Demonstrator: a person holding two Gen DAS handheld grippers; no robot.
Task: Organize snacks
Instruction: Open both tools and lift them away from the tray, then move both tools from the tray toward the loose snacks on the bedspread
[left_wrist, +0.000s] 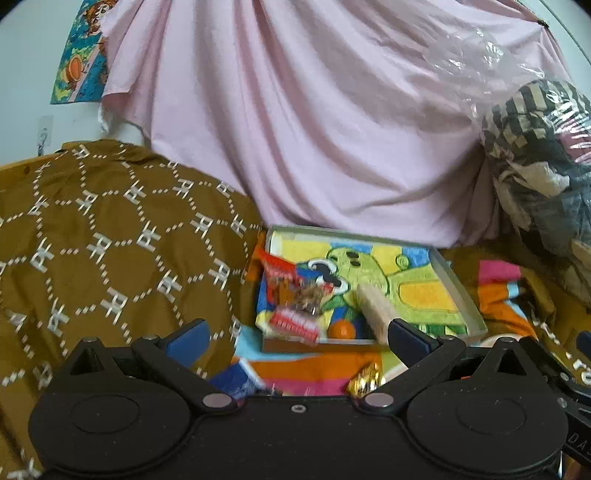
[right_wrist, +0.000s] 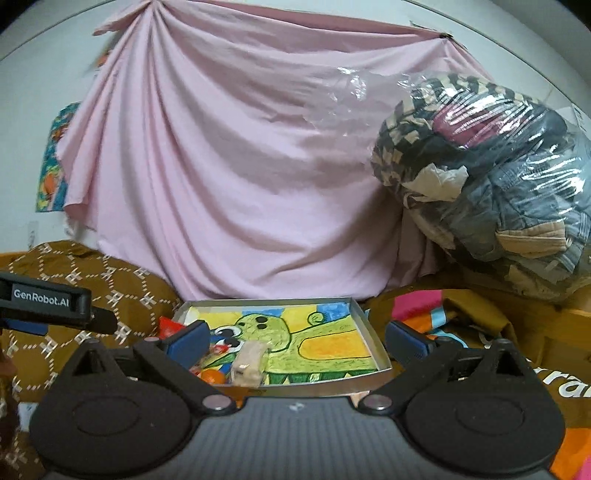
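Left wrist view: left gripper (left_wrist: 297, 338) spread wide, holding nothing, above a shallow tray (left_wrist: 460, 291) lined with a green cartoon drawing.
Snacks: red-wrapped packet (left_wrist: 293, 301), beige bar (left_wrist: 376, 304) and orange ball (left_wrist: 341, 329) lie at the tray's near end; a gold-wrapped sweet (left_wrist: 364, 380) sits outside on the striped cloth (left_wrist: 306, 373).
Surroundings: brown patterned fabric (left_wrist: 110, 240) left, pink sheet (left_wrist: 314, 129) behind.
Right wrist view: right gripper (right_wrist: 295, 341) also wide apart and empty; the beige bar (right_wrist: 249, 363) lies between its fingers.
Only here: the full clear bag of clothes (right_wrist: 491, 192), the tray's far rim (right_wrist: 266, 301).
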